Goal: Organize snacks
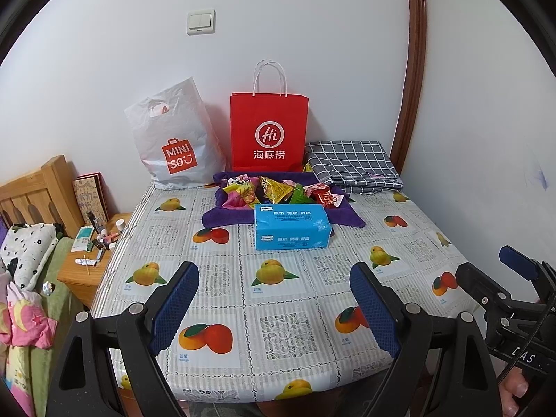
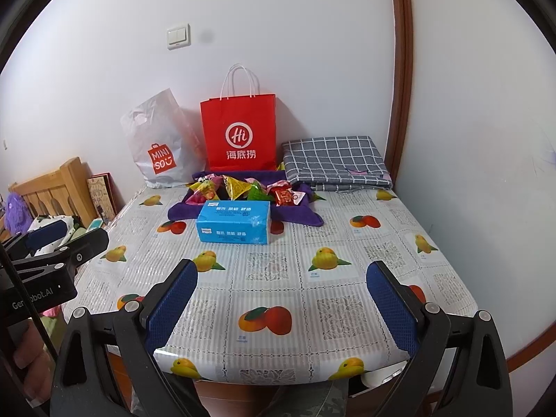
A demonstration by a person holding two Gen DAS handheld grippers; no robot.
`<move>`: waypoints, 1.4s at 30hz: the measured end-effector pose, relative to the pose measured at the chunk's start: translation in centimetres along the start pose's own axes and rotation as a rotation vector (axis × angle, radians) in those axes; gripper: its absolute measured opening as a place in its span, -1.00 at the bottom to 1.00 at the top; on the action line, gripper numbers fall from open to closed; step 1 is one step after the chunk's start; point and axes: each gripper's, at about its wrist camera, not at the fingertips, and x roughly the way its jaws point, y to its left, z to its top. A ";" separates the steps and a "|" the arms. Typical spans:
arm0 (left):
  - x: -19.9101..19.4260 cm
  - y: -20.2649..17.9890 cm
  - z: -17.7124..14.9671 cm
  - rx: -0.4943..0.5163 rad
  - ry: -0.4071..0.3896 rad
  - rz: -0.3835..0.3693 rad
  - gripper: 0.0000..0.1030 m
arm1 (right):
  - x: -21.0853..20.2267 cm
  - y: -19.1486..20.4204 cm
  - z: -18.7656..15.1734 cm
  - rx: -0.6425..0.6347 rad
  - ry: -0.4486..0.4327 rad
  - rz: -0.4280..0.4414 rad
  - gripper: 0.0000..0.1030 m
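A heap of bright snack packets (image 1: 278, 191) (image 2: 243, 189) lies on a purple cloth (image 1: 222, 217) (image 2: 182, 212) at the far side of the table. A blue tissue pack (image 1: 291, 226) (image 2: 233, 221) sits just in front of the heap. Behind stand a red paper bag (image 1: 269, 132) (image 2: 239, 135) and a white plastic bag (image 1: 175, 139) (image 2: 156, 142). My left gripper (image 1: 274, 307) hangs open over the near table edge with nothing between its fingers. My right gripper (image 2: 281, 309) is likewise open and holds nothing, well short of the snacks.
A folded grey checked cloth (image 1: 351, 165) (image 2: 335, 161) lies at the back right by the wall. The table carries a fruit-print cover (image 1: 285, 312) (image 2: 278, 278). Left of it are a cluttered wooden nightstand (image 1: 90, 257) and a bed with pillows (image 1: 27, 253).
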 end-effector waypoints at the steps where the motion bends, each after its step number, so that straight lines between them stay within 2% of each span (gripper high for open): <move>1: 0.0 0.0 0.0 0.001 0.000 -0.001 0.71 | 0.0 0.0 0.0 0.000 -0.001 0.000 0.88; 42: -0.1 -0.1 0.1 -0.002 -0.001 -0.001 0.71 | -0.3 0.0 -0.1 0.002 -0.008 -0.002 0.88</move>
